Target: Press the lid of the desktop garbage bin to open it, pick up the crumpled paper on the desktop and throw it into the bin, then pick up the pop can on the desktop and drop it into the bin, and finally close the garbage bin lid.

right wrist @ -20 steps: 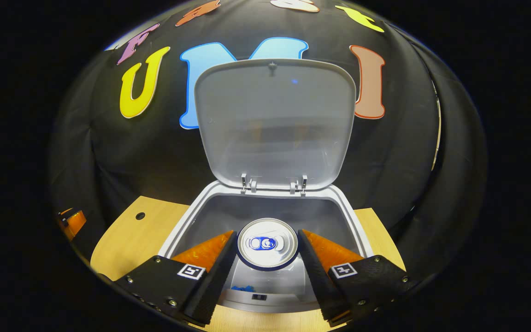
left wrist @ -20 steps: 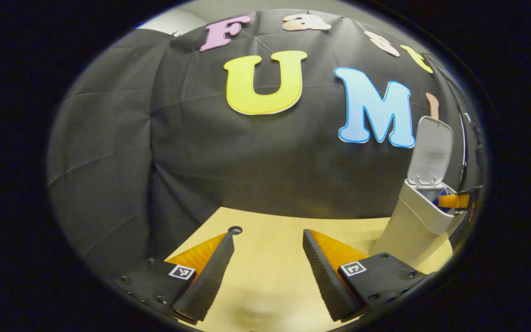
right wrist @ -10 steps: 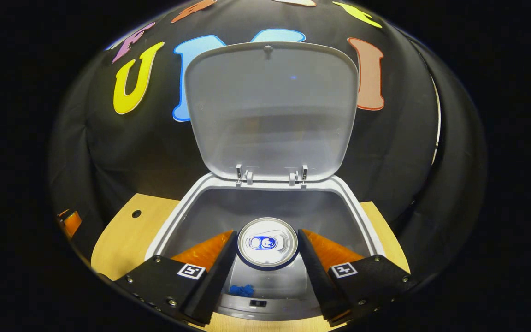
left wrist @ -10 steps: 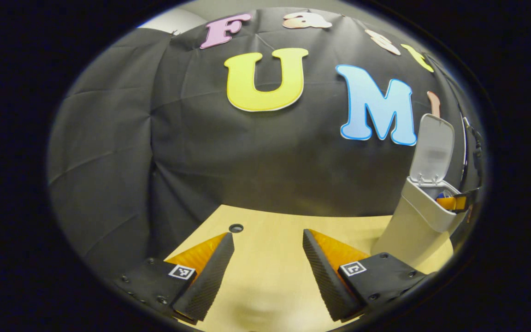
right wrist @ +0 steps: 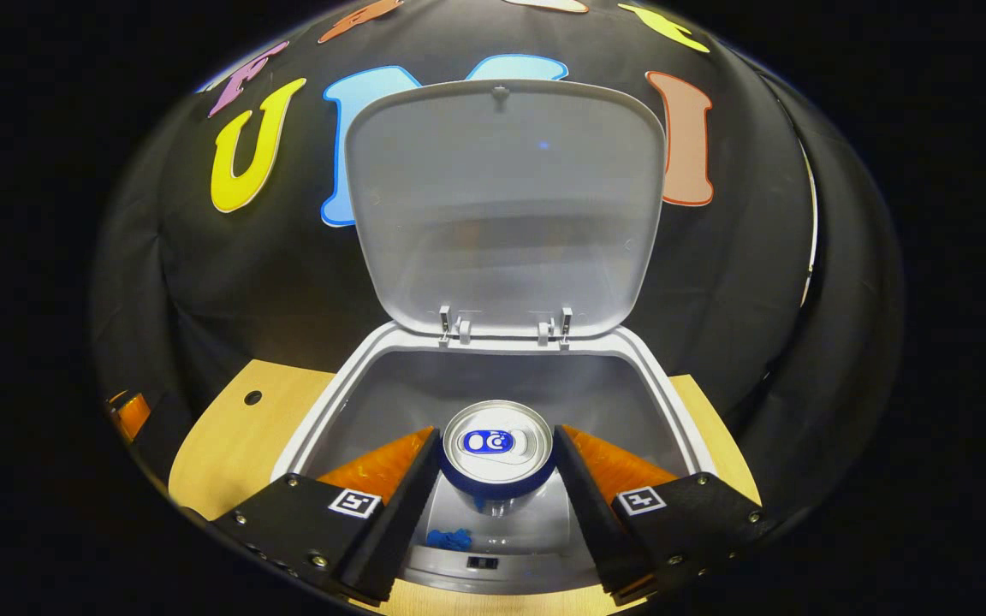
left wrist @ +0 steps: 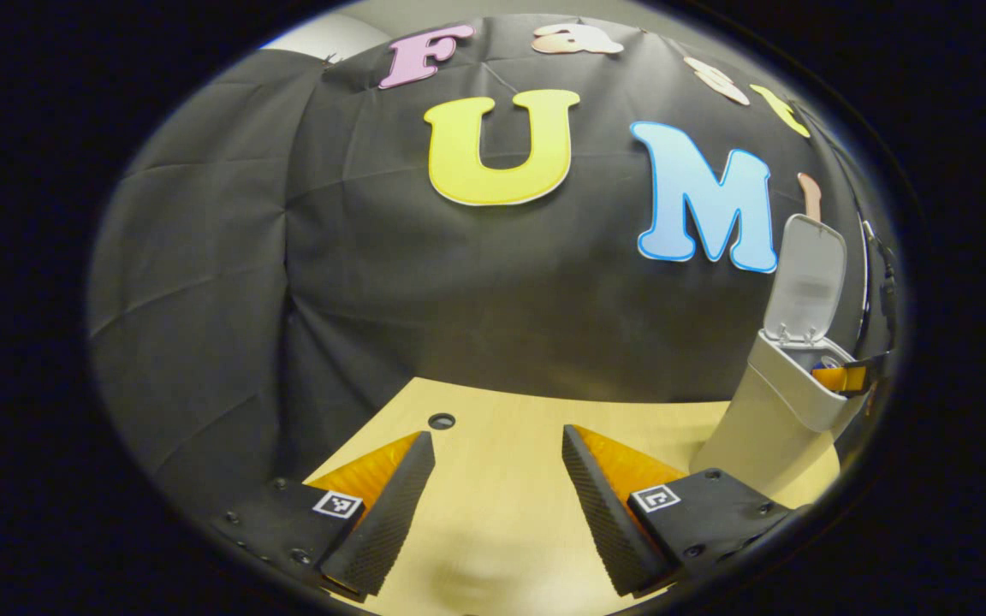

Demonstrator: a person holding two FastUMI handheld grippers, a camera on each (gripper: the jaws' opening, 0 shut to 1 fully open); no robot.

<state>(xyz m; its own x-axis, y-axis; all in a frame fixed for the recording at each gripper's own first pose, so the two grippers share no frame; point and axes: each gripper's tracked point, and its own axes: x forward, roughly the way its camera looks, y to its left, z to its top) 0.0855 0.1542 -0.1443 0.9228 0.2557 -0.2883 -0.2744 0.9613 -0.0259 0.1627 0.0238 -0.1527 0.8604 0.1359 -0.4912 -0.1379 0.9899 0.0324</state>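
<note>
Right tool (right wrist: 497, 488) hangs over the open bin (right wrist: 668, 402), fingers pinching the pop can (right wrist: 497, 445). Left tool (left wrist: 497, 505) hovers low above the counter (left wrist: 501, 428), spread wide, empty.

One garbage bin (right wrist: 681, 411) with one raised lid (right wrist: 506, 205) ahead of the jaws. One pop can (right wrist: 497, 449) between the jaws. One blue scrap (right wrist: 448, 539) below the can. One tabletop (left wrist: 501, 479), with one round hole (left wrist: 441, 420).
</note>
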